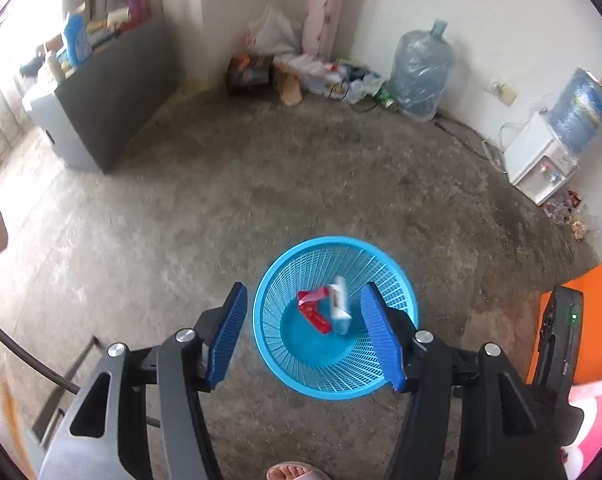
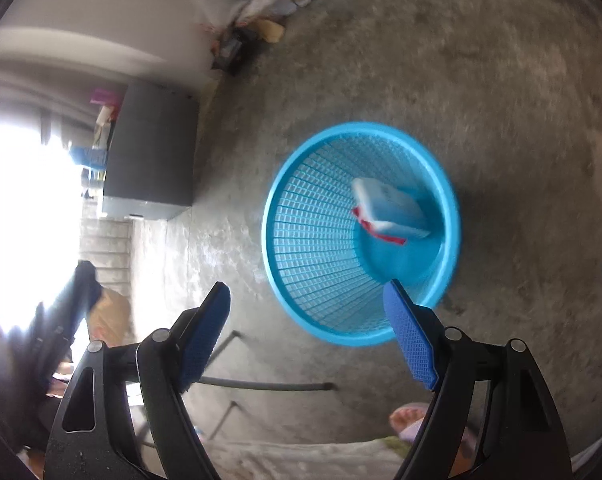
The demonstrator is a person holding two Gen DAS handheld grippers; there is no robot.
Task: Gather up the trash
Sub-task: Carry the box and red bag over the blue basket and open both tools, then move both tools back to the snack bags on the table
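A blue mesh basket [image 1: 333,394] stands on the concrete floor. A red wrapper [image 1: 313,312] and a white-and-blue carton [image 1: 339,304] lie at its bottom, the carton blurred and leaning on the wall. My left gripper [image 1: 303,288] hangs open right above the basket with nothing between its blue pads. In the right wrist view the basket [image 2: 269,216] is ahead and to the right, with the carton [image 2: 389,210] over the red wrapper [image 2: 381,236]. My right gripper [image 2: 307,284] is open and empty above the basket's near rim.
A dark cabinet [image 1: 113,92] stands at the left wall. Bags and litter [image 1: 321,72] are piled in the far corner beside a water jug [image 1: 421,68] and a white dispenser [image 1: 541,160]. A person's sandalled foot [image 1: 293,472] is close below. Metal legs [image 2: 261,386] run near the basket.
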